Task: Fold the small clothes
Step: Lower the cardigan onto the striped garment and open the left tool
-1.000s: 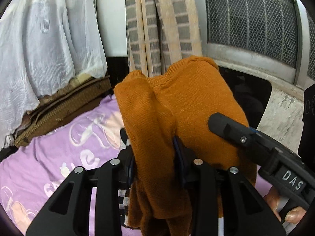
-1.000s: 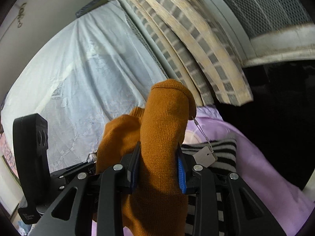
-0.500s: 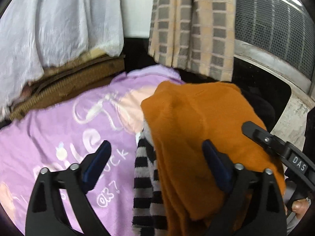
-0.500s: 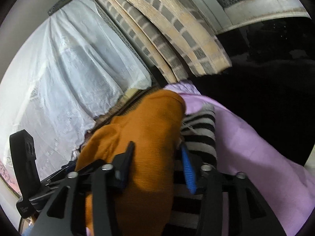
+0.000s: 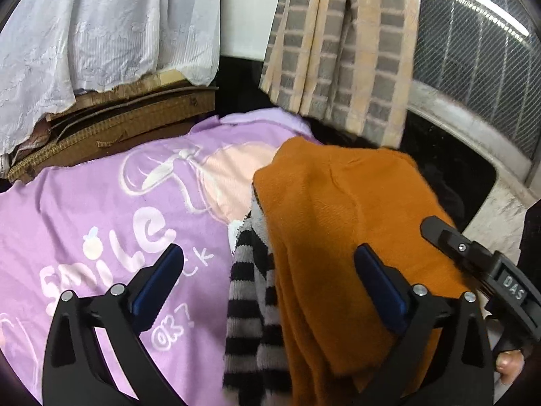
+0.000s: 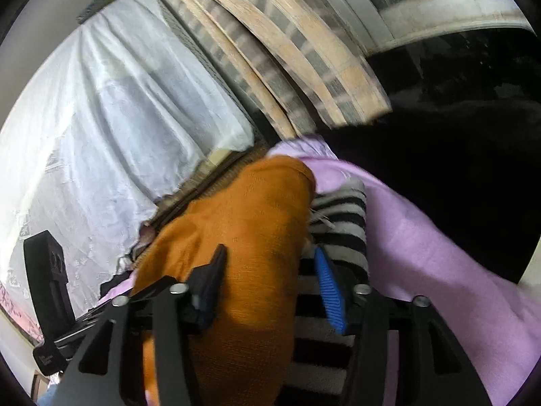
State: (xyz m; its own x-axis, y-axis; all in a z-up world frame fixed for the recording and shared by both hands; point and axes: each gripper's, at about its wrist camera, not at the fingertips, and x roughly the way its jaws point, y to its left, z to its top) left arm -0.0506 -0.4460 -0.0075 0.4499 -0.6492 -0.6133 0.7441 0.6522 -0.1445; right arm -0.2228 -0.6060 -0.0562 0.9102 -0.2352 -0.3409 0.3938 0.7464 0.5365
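**Now both grippers stand spread over the orange sweater**

Largest in view is the purple sheet (image 5: 101,209), printed with pale lettering and a cartoon figure, which covers the surface under everything else; the right wrist view shows its plain purple edge running off toward a dark area. Behind it hang a white lace cloth (image 5: 101,34) over a stack of brown mats (image 5: 111,125), and a checked curtain (image 5: 341,50) in grey and beige beside a meshed window (image 5: 480,77).

On the sheet lies the orange sweater (image 5: 338,237), bunched in soft folds and draped over a black-and-grey striped garment (image 5: 250,297), whose stripes stick out along the sweater's left side in the left wrist view and along its right side in the right wrist view (image 6: 338,223). A small pale tag shows at the sweater's edge in the right wrist view, too blurred to read.

The left gripper (image 5: 267,287) has its jaws wide apart, one blue pad over the purple sheet, the other over the orange knit, pinching nothing. The right gripper (image 6: 270,284) also has its jaws spread, straddling the sweater's folded edge with the blue pad above the stripes; the cloth lies loose between them.
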